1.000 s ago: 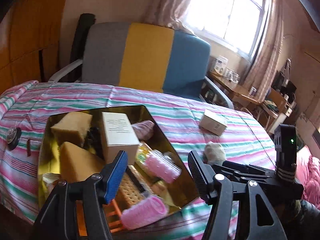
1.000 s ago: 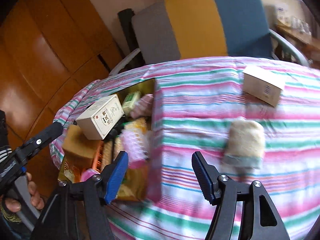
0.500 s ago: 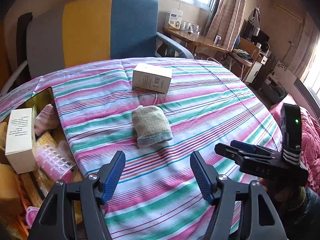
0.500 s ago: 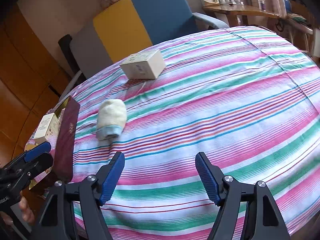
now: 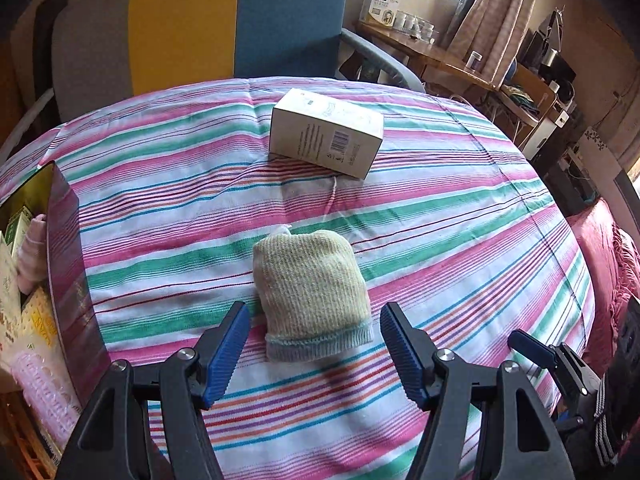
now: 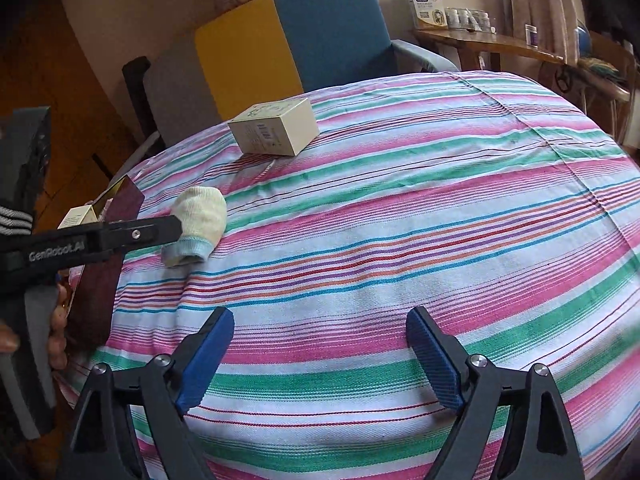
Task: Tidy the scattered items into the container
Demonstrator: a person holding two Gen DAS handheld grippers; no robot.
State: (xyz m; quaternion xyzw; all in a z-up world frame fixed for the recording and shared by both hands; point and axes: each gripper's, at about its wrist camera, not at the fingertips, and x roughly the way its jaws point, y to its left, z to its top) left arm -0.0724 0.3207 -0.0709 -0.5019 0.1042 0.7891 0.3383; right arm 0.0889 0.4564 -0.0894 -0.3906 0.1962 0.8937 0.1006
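Leftward, the dark maroon gold-lined box (image 5: 66, 248) holds cartons and pink hair rollers (image 5: 44, 392); left tool (image 5: 314, 350) gapes, pads clear of the cream knitted sock (image 5: 310, 280); right tool (image 6: 320, 360) is opening, empty.

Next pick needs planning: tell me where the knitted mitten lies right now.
In the left wrist view the knitted mitten lies on the striped bedspread, just ahead of the open left gripper, between the white carton behind it and the container to its left.
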